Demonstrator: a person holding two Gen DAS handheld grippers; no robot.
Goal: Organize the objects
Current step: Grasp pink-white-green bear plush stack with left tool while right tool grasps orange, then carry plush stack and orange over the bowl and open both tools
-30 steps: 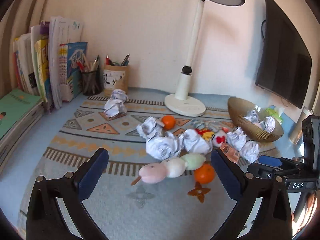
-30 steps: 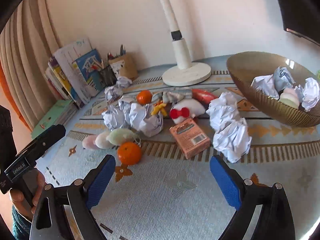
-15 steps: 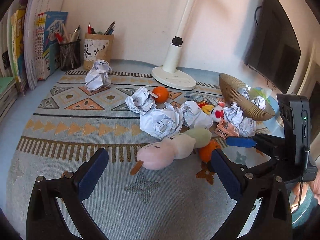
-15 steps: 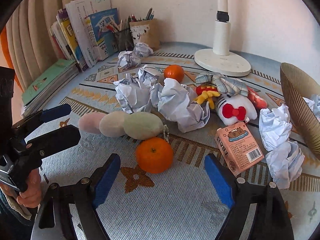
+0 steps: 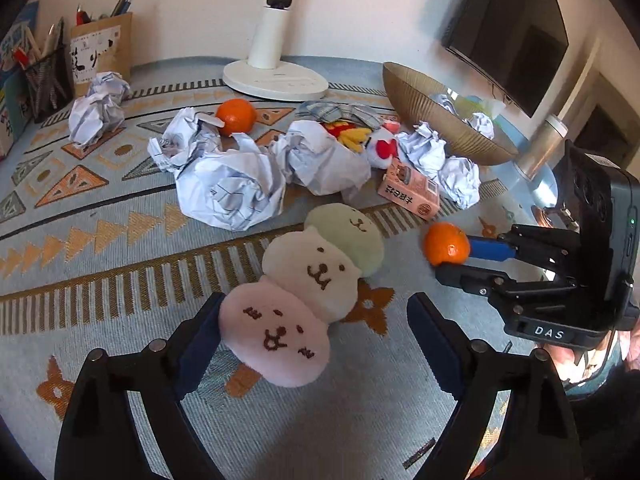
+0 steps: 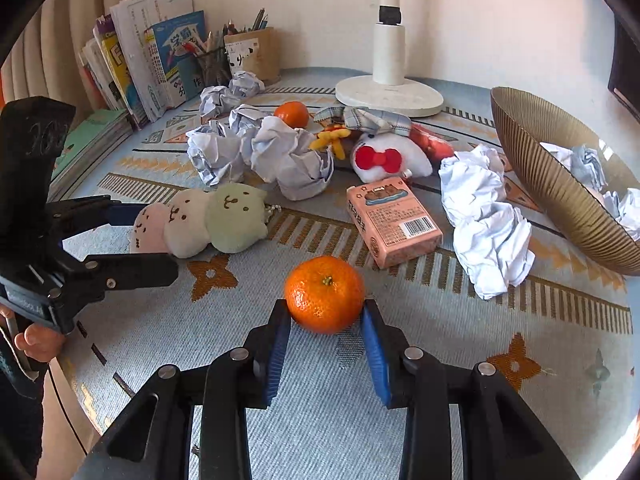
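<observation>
In the left wrist view the left gripper (image 5: 316, 344) stands wide apart around the pink end of the plush toy (image 5: 308, 280), not yet clamped, while in the right wrist view the right gripper (image 6: 325, 322) pinches the near mandarin (image 6: 325, 294) on the mat (image 6: 440, 380), leaving paper balls (image 6: 486, 220) outside the bowl (image 6: 532, 168), so sorting looks barely begun.

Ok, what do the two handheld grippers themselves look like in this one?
Both are black plastic frames with silver screws and blue ribbed finger pads. The right gripper carries white "DAS" lettering and a black box with a green light. The left gripper has a small white label.
</observation>
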